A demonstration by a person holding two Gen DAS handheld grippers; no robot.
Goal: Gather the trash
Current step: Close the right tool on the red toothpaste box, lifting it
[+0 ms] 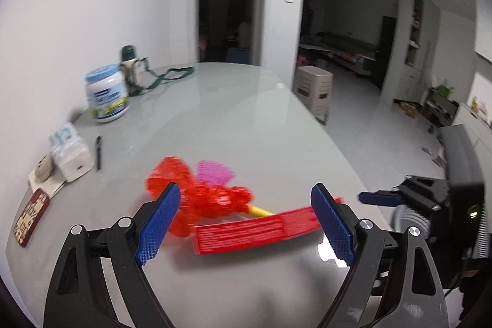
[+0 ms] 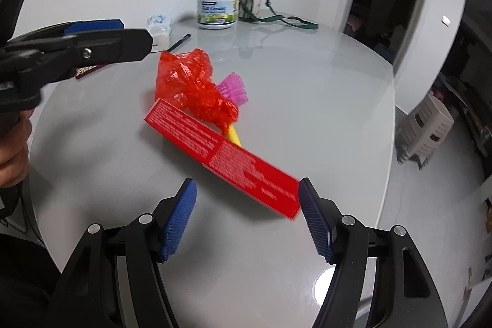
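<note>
While both angle down over the desk (image 2: pixel 307 82), the left tool (image 1: pixel 246 219) gapes wide, empty; the right tool (image 2: pixel 247 219) stands open beside the red box (image 2: pixel 221 156). A hand (image 2: pixel 13 156) grips the left handle.

table (image 2: pixel 307 100) | red box (image 2: pixel 221 157) | red bag (image 2: pixel 190 82) | tub (image 2: pixel 216 8) | pen (image 2: pixel 180 42)

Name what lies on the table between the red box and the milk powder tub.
In the right wrist view, the crumpled red plastic bag lies between the red box and the milk powder tub; beyond the bag the grey table is bare up to the tub.
</note>
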